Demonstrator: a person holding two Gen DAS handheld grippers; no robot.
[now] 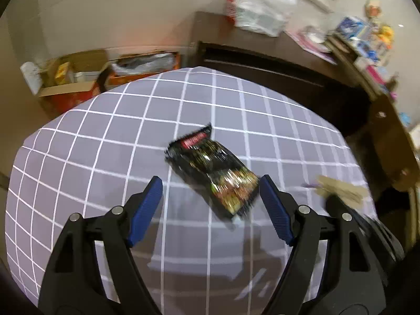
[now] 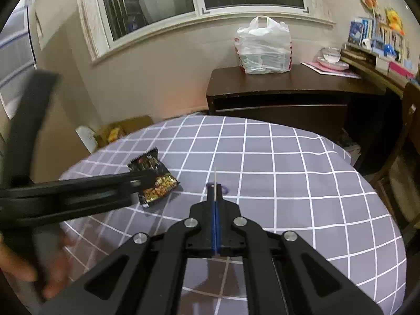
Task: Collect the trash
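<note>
A black snack wrapper with red and yellow print lies on the grey checked tablecloth. My left gripper is open, its blue pads either side of the wrapper's near end, just above it. In the right wrist view the wrapper lies left of centre, with the left gripper's black arm reaching over it. My right gripper is shut on a thin pale stick that pokes up between its fingers. A small purple ring shows behind the fingertips. The right gripper also appears blurred in the left wrist view.
A dark wooden desk stands behind the table with a white plastic bag on it. Cardboard boxes sit on the floor at the far left. A shelf with books and toys is at the right. A wooden chair stands at the table's right.
</note>
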